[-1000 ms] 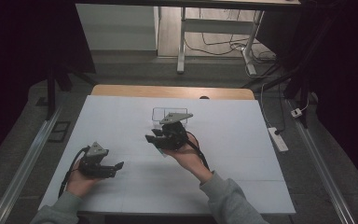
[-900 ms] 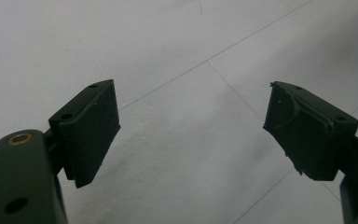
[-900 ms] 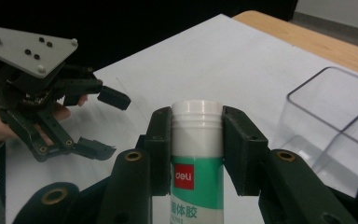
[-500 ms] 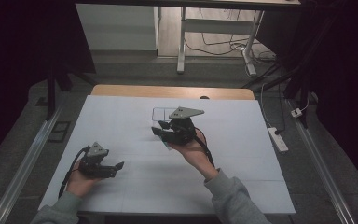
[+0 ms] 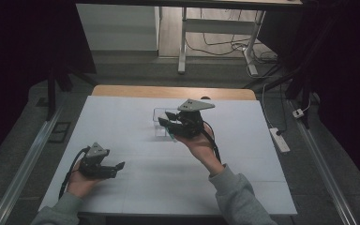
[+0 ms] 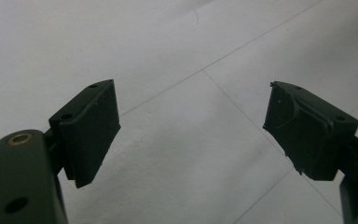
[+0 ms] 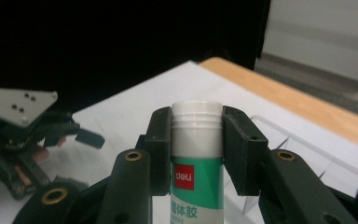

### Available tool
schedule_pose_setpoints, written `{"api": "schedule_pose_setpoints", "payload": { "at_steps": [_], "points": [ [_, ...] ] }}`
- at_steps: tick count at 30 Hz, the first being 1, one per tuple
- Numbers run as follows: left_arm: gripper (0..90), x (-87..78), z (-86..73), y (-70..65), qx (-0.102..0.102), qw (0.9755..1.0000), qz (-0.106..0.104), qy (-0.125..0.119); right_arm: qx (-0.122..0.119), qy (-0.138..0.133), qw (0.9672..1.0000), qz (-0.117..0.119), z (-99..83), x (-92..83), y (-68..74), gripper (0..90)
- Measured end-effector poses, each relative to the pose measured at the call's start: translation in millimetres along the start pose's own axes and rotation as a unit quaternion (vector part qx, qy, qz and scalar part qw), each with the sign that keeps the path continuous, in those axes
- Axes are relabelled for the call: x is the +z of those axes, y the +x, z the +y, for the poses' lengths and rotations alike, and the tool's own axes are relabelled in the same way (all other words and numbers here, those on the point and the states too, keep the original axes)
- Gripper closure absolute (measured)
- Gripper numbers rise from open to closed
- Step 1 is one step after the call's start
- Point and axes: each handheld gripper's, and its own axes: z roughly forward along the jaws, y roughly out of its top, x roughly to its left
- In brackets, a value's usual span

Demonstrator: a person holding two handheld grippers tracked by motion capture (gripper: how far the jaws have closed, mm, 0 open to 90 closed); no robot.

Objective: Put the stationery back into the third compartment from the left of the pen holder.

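Low in the left of the high view, the left claw (image 5: pixel 115 167) rests on the white tabletop (image 5: pixel 136 187) with its jaws spread wide and bare sheet between them. The front and left tabletop edges lie near it, with open sheet to its right. Higher, at mid-frame, the right claw (image 5: pixel 168 120) is clenched on a glue stick (image 7: pixel 196 154), white cap up, held above the surface. Just beyond it stands a clear box (image 5: pixel 160 123); what it holds cannot be told. Past the box, bare sheet runs to the wooden far edge (image 5: pixel 168 91).
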Motion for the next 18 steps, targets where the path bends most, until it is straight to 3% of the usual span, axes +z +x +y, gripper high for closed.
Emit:
{"api": "schedule_pose_setpoints", "payload": {
  "at_steps": [8, 14, 18],
  "points": [
    [17.4, -0.2, 0.1, -0.5, 0.003, 1.0, -0.002, -0.001, 0.001, -0.015, 0.9998, -0.013, 7.6, -2.9, -10.1, 63.8],
    [17.4, 0.4, 0.1, -0.8, 0.004, 1.0, -0.003, 0.002, -0.005, -0.015, 0.9997, -0.019, 7.3, 0.8, -14.8, 63.8],
    [17.4, 0.5, 0.1, -0.7, 0.004, 1.0, -0.004, 0.002, -0.001, -0.008, 0.9995, -0.029, 4.0, 8.1, -26.0, 63.8]
  ]
}}
